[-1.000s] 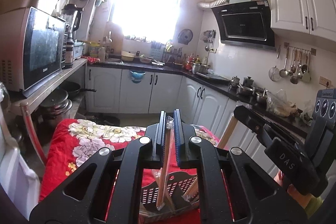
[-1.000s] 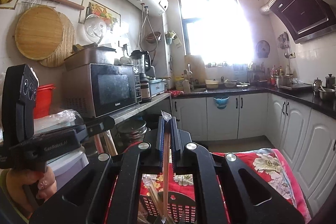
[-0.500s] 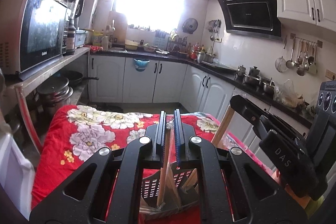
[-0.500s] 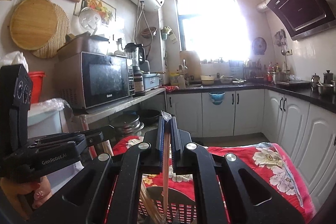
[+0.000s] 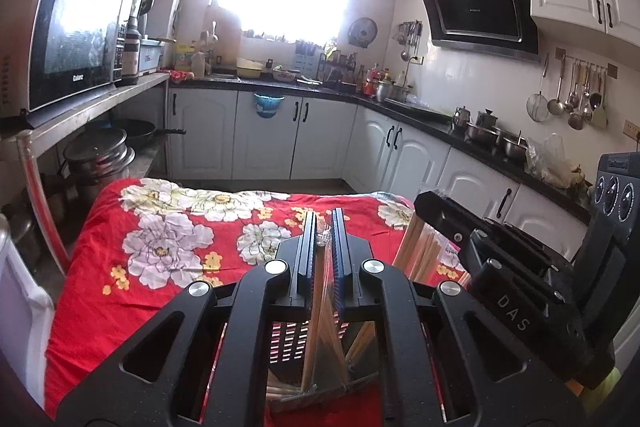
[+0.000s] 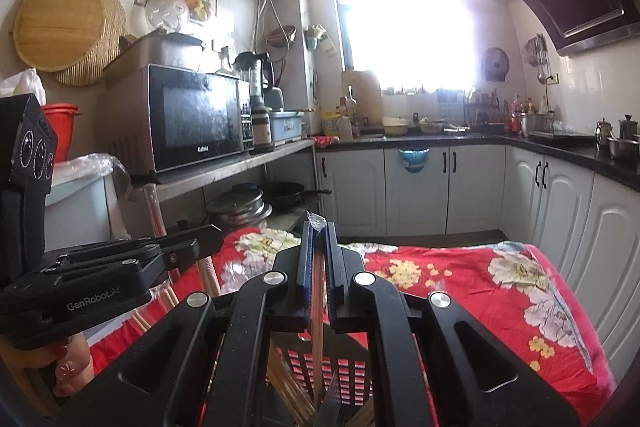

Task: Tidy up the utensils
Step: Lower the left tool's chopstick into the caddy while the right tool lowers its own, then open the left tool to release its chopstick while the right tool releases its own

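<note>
My left gripper (image 5: 323,227) is shut on a pair of wooden chopsticks (image 5: 314,327) in a clear plastic sleeve. They hang down into a grey slotted utensil holder (image 5: 286,343) under the jaws. My right gripper (image 6: 318,231) is shut on another sleeved pair of chopsticks (image 6: 318,307), whose lower ends reach into the same slotted holder (image 6: 344,367). More chopsticks lean inside it. Each gripper shows beside the other: the right gripper (image 5: 500,267) to the right, the left gripper (image 6: 120,267) to the left. The holder stands on a table with a red flowered cloth (image 5: 160,247).
A microwave (image 6: 192,119) sits on a metal shelf at the left, with pots (image 5: 96,155) below it. White cabinets (image 5: 260,135) under a dark counter run along the back and right. A person's hand (image 6: 68,367) grips the left tool's handle.
Both grippers have sunk toward the table with their chopsticks still clamped. The chopstick ends sit lower in the slotted holder, and more of the red cloth fills both views.
</note>
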